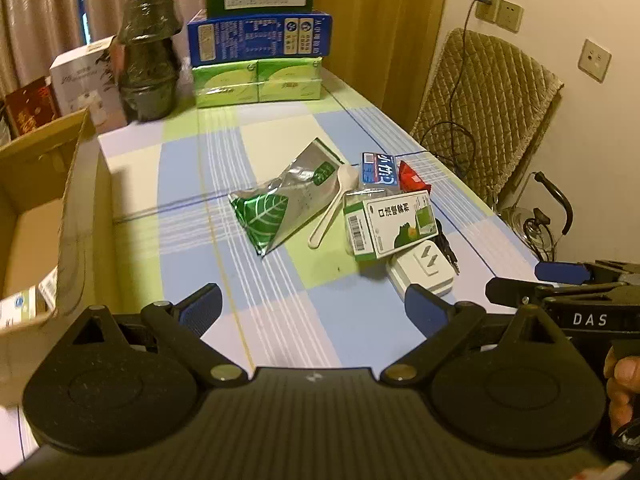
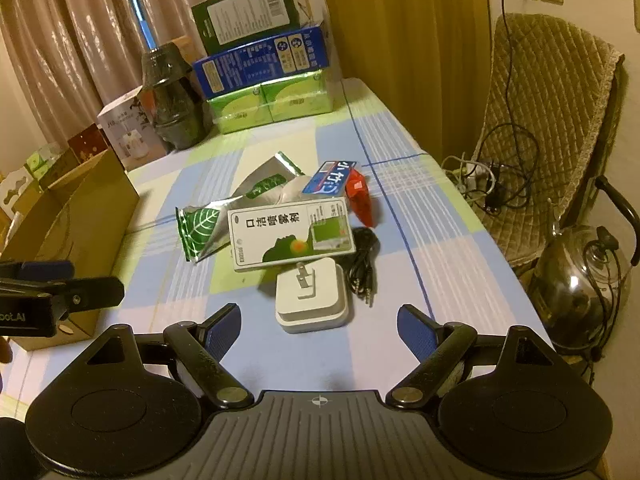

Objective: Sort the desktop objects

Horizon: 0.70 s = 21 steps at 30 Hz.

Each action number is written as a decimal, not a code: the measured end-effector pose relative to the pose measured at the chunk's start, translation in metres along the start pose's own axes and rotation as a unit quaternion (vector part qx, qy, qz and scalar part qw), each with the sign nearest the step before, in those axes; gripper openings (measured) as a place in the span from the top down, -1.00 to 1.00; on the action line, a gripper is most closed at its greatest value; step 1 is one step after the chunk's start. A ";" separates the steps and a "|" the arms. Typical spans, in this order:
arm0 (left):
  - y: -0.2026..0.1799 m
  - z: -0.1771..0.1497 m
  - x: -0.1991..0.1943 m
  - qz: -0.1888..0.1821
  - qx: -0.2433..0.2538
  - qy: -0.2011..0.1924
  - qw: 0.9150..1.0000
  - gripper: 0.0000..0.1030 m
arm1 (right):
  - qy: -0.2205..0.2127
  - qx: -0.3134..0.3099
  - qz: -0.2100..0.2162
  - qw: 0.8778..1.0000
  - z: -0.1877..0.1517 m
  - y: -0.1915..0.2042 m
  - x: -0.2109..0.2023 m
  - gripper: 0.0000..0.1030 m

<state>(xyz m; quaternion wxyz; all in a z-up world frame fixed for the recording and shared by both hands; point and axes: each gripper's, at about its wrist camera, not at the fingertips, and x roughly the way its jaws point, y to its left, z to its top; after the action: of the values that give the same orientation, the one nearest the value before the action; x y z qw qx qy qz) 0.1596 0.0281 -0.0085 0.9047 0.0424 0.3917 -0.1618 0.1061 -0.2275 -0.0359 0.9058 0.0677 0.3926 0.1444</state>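
A small heap lies on the checked tablecloth [image 1: 224, 168]: a silver-green leaf pouch [image 1: 276, 204] [image 2: 208, 228], a white spoon [image 1: 332, 212], a white-green box [image 1: 388, 224] [image 2: 292, 236], a blue pack [image 2: 330, 178], a red packet [image 2: 362, 196], a white plug adapter [image 1: 424, 266] [image 2: 312, 296] and a black cable [image 2: 362, 264]. My left gripper [image 1: 314, 300] is open over bare cloth, short of the heap. My right gripper [image 2: 320, 316] is open too. The adapter lies just ahead of its tips, untouched.
An open cardboard box [image 1: 40, 208] [image 2: 80, 216] stands at the table's left edge. Stacked cartons [image 1: 260, 32] and dark wrapped pots [image 1: 148, 60] fill the far end. A quilted chair [image 2: 552, 120], tangled cords and a kettle [image 2: 580, 280] sit off the right edge.
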 end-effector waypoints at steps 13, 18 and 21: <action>-0.012 0.010 0.033 -0.032 0.143 -0.004 0.989 -0.83 | 0.010 -0.026 0.006 1.000 0.000 0.004 0.027 -0.60; -0.019 0.019 0.047 -0.039 0.231 -0.003 0.972 -0.81 | 0.023 -0.048 0.012 0.999 -0.001 0.010 0.050 -0.58; -0.018 0.027 0.056 -0.054 0.258 -0.001 0.965 -0.80 | 0.036 -0.065 0.010 0.997 -0.001 0.013 0.066 -0.57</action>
<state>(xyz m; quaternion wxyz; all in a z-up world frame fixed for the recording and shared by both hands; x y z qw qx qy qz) 0.2087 -0.0090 -0.0291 0.8536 0.2527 0.3376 -0.3057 0.1455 -0.1941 -0.0788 0.8921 0.0075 0.4139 0.1808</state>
